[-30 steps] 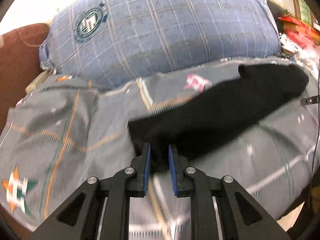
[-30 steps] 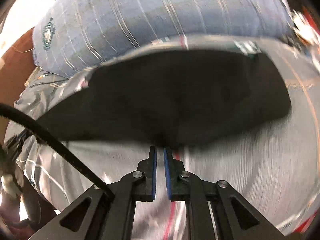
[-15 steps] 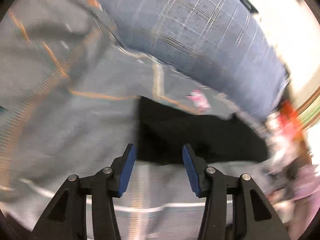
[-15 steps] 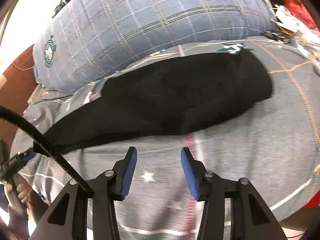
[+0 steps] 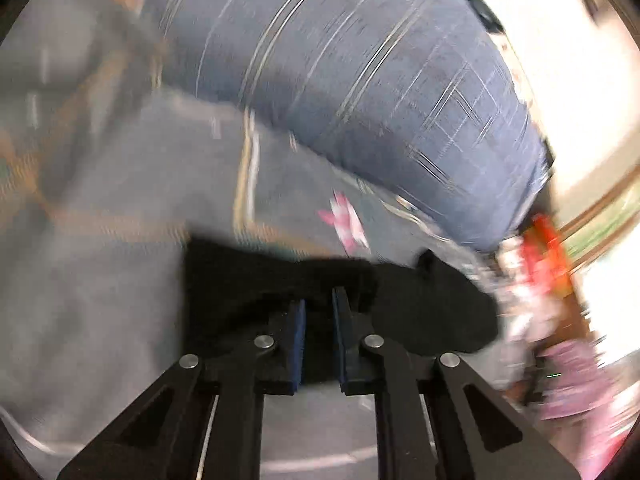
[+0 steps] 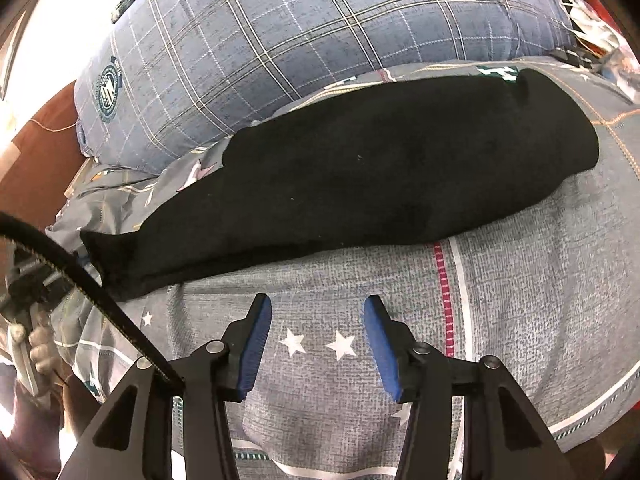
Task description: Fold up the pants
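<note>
L gripper [image 5: 319, 300]: fingers nearly together, narrow gap, black fabric of the pants [image 5: 280, 280] bunched between the blue pads [image 5: 299, 334]. Looks clamped on the near edge of the pants. L wrist view is heavily motion-blurred, so contact detail is soft.

R gripper [image 6: 317, 308]: jaws wide apart, holding nothing. Tips hover over the grey bedsheet [image 6: 520, 300], just short of the pants' [image 6: 360, 184] near edge, not touching it. Two white stars on the sheet show between the fingers.

Pants: black, folded into a long narrow band lying flat across the sheet, running from lower-left to upper-right in R wrist view. Far long edge sits close to the blue plaid pillow [image 6: 300, 40]; a small notch or fold shows at the right end. Left end has a squared corner near the sheet's rumpled edge.

Room: open sheet in front of the pants around R gripper and to its right. Pillow [image 5: 360, 80] bounds the far side. Clutter, red/white items [image 5: 544, 248], just beyond the pants' right end in L view. Black cable [image 6: 80, 280] crosses lower-left of R view.
</note>
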Demonstrator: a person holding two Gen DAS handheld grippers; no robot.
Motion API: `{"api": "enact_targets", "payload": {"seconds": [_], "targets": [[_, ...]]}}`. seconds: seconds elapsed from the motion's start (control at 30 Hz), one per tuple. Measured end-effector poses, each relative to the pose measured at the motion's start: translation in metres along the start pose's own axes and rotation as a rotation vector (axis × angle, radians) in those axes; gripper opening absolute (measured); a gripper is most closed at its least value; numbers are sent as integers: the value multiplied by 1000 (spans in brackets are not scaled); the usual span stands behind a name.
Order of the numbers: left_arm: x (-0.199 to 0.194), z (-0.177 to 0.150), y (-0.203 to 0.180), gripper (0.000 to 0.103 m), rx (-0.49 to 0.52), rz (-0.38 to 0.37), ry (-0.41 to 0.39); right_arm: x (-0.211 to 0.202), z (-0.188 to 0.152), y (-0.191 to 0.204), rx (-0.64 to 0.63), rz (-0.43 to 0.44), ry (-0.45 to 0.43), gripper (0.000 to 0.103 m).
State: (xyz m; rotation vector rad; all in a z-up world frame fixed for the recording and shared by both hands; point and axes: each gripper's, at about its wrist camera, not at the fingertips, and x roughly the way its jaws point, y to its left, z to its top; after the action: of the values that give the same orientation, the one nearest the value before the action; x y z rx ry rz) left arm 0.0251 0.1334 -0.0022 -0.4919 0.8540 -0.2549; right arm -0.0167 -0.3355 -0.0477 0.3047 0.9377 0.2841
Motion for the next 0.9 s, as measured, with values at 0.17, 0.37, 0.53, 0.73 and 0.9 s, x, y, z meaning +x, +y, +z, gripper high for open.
{"api": "enact_targets", "payload": {"seconds": [0.17, 0.37, 0.53, 0.73, 0.9], "targets": [[-18, -3, -23, 12, 323, 346, -80, 1, -3, -4, 11, -6, 3, 54], [-41, -17, 36, 12, 162, 452, -46, -3, 0, -3, 0, -32, -7, 60], [-41, -10, 37, 39, 62, 287, -47, -1, 10, 20, -24, 29, -15, 61], [-50, -29, 33, 40, -18, 260, -106, 19, 27, 103, -75, 372, 112, 77], [-72, -49, 34, 41, -24, 281, -149, 72, 31, 197, 3, 681, 337, 78]]}}
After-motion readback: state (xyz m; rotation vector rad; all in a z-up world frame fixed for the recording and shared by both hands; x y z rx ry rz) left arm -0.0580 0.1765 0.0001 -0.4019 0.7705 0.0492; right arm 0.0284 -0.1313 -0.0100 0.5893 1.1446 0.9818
